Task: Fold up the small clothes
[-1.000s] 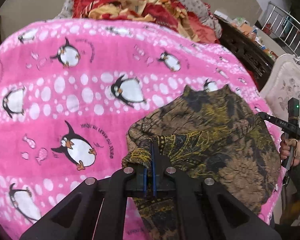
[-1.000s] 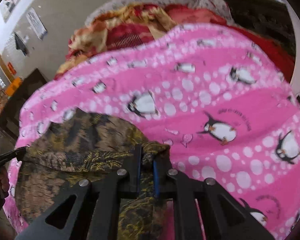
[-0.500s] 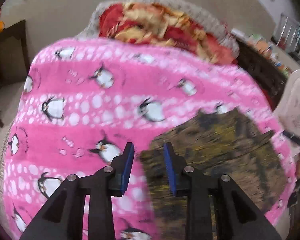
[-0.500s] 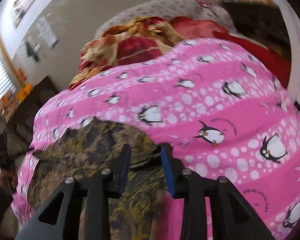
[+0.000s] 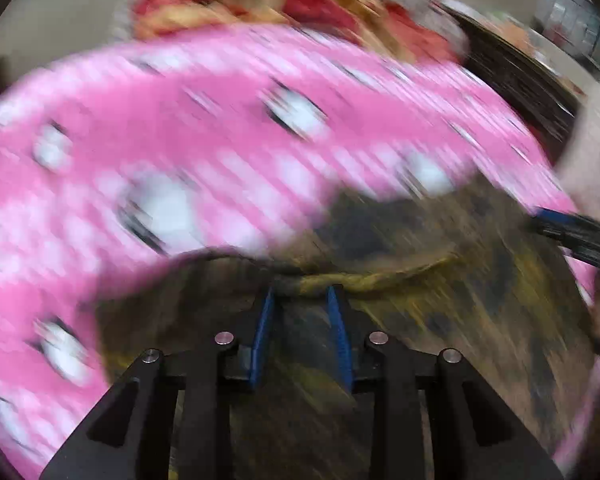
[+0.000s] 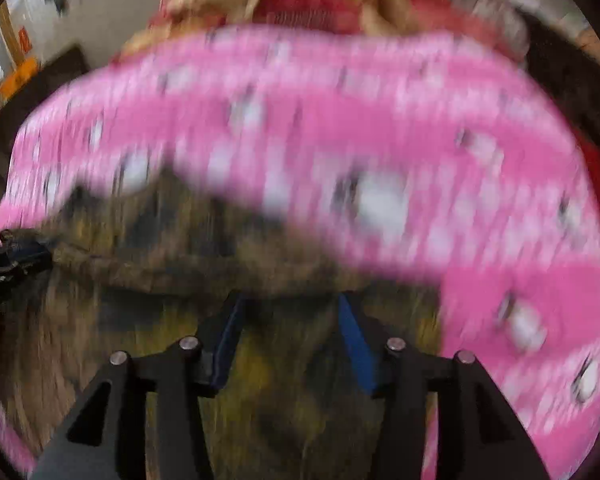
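Observation:
A dark brown-and-yellow patterned garment (image 5: 440,280) lies on a pink penguin blanket (image 5: 180,120); both views are smeared by motion. My left gripper (image 5: 300,292) hovers over the garment's near part. Its blue pads stand apart, a yellowish hem fold lies at their tips, and nothing is pinched. In the right wrist view the garment (image 6: 140,248) fills the lower left of the blanket (image 6: 380,120). My right gripper (image 6: 292,300) is above it, its jaws opening wide with only cloth beneath. Each view shows the other gripper at the garment's far side, the right gripper (image 5: 540,216) and the left gripper (image 6: 40,248).
A rumpled red-and-gold quilt (image 5: 300,4) is heaped beyond the blanket's far edge. Dark wooden furniture (image 5: 520,80) and a pale chair (image 5: 592,152) stand to the right. A dark cabinet (image 6: 60,68) sits by the wall at the left.
Both grippers were shut on the garment's folded edge a second ago. They have let go and their jaws have parted. Both hands have swung sideways over the garment.

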The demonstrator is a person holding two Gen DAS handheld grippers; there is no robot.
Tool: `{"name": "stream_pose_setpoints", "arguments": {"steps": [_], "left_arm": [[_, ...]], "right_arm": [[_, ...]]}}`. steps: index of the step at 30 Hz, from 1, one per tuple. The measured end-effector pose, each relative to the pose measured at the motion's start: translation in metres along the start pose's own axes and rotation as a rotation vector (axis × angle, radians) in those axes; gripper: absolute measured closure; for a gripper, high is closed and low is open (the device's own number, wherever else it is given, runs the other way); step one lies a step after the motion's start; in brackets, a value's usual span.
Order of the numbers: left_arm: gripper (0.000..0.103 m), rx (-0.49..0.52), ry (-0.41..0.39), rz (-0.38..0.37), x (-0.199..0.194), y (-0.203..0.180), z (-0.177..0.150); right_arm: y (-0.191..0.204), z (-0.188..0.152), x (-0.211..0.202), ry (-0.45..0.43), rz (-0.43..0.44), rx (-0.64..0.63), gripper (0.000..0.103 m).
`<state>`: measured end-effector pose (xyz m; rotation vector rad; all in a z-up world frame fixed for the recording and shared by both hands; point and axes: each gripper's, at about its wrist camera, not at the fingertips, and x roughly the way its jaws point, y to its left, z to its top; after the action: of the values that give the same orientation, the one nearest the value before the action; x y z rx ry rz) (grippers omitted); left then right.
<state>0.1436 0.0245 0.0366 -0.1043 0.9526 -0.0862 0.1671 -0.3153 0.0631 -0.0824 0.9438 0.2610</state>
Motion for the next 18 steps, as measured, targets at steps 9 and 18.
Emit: {"name": "stream_pose_setpoints", "arguments": {"steps": [9,18], "left_arm": [[0.094,-0.068,-0.134,-0.045,-0.027,-0.022,-0.028],[0.094,-0.078,-0.127,-0.039,-0.009,0.006,-0.054]], "right_arm": [[0.023,-0.019,-0.031,-0.166,-0.056,0.073,0.053],[-0.017,-0.034,0.012,-0.123,-0.016,0.174,0.055]]}}
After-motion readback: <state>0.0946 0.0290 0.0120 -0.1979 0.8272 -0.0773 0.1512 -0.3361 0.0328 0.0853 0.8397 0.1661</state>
